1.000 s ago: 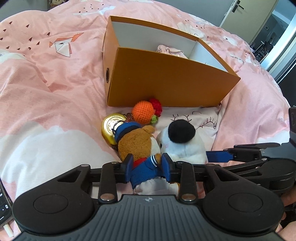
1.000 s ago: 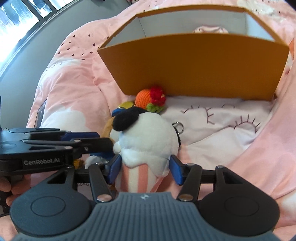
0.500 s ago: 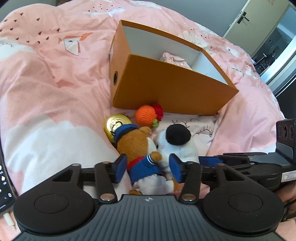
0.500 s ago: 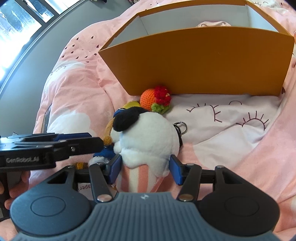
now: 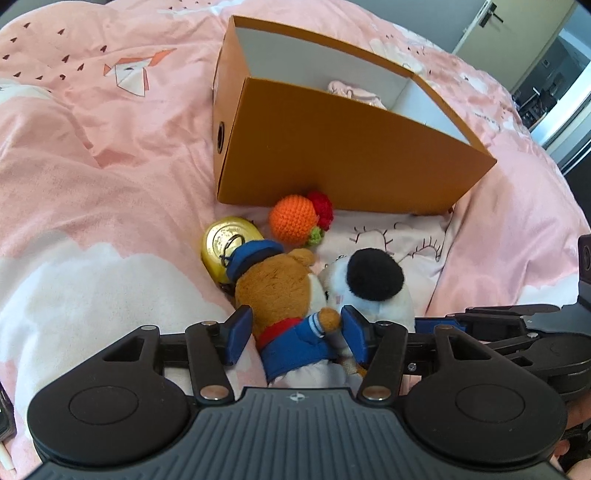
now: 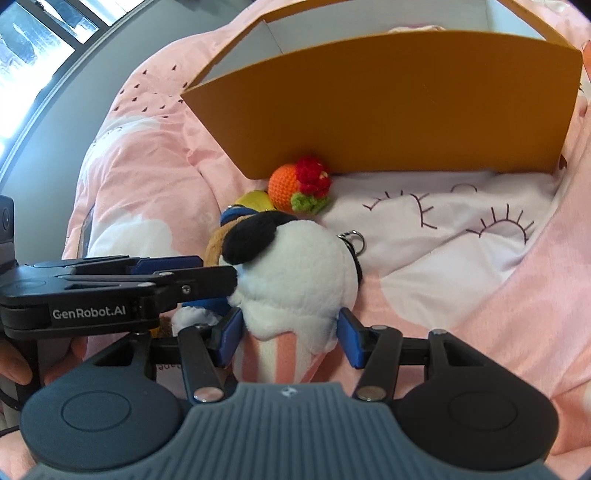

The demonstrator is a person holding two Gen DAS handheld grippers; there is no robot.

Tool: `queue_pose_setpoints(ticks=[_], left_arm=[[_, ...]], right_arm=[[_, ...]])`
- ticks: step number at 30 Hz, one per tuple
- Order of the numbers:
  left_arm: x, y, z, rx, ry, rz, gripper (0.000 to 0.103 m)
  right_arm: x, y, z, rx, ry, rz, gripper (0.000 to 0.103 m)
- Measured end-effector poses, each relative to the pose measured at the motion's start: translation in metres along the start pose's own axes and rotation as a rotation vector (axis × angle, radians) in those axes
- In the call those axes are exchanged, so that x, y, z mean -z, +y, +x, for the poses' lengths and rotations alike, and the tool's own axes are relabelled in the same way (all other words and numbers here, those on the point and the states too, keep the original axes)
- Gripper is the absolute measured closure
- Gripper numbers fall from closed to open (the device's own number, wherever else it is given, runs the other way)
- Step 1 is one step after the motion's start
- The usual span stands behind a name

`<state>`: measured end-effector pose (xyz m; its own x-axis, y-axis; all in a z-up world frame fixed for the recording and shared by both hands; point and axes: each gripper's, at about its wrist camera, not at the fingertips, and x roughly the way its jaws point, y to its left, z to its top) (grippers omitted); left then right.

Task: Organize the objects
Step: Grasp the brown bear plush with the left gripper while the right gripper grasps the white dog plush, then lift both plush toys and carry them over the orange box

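Observation:
A brown plush bear (image 5: 280,295) in a blue cap and blue jacket lies on the pink bedding. My left gripper (image 5: 295,334) is open, its blue pads on either side of the bear's body with a gap. A white plush ice-cream cone (image 6: 291,273) with a black top and pink-striped cone lies beside the bear; it also shows in the left wrist view (image 5: 373,288). My right gripper (image 6: 290,336) is open around its cone, pads not pressing. The open orange box (image 5: 332,147) stands beyond, with a pink item (image 5: 351,92) inside.
A crocheted orange and red ball (image 5: 295,218) lies against the box front, also in the right wrist view (image 6: 295,182). A gold tin can (image 5: 229,240) lies beside the bear's cap. Rumpled pink bedding (image 5: 92,166) surrounds everything. A door (image 5: 476,22) stands far right.
My left gripper was shut on the bear's jacket a second ago and has opened. Both grippers shifted slightly relative to the toys; the right stays open around the cone.

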<state>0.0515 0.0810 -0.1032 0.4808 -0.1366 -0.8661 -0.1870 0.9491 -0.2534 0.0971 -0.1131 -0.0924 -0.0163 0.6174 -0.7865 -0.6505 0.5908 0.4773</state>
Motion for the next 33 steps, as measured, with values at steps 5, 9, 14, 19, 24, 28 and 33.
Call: queue_pose_setpoints(ticks=[5,9,14,19,24,28,33], left_arm=[[0.000,-0.003,0.000,-0.011,0.013,0.035,0.039],[0.002,-0.005,0.002,-0.022,0.017,0.067,0.039],[0.000,-0.016,0.010,-0.077,0.030,0.145,0.039],[0.000,-0.029,0.022,-0.128,0.039,0.226,0.040],[0.003,-0.028,0.019,-0.126,0.027,0.223,0.048],[0.002,-0.023,0.016,-0.106,0.015,0.190,0.050],[0.002,-0.017,0.013,-0.078,0.005,0.158,0.050]], right_arm=[[0.002,0.001,-0.001,0.031,0.010,-0.008,0.046],[0.001,-0.009,-0.012,0.075,-0.024,0.044,0.046],[-0.001,-0.017,-0.015,0.092,-0.033,0.079,0.045],[-0.002,-0.016,-0.013,0.137,-0.024,0.076,0.044],[-0.001,0.006,-0.022,0.283,-0.079,-0.055,0.036],[0.001,0.028,-0.025,0.443,-0.122,-0.228,0.036],[0.002,0.020,-0.029,0.504,-0.119,-0.230,0.052]])
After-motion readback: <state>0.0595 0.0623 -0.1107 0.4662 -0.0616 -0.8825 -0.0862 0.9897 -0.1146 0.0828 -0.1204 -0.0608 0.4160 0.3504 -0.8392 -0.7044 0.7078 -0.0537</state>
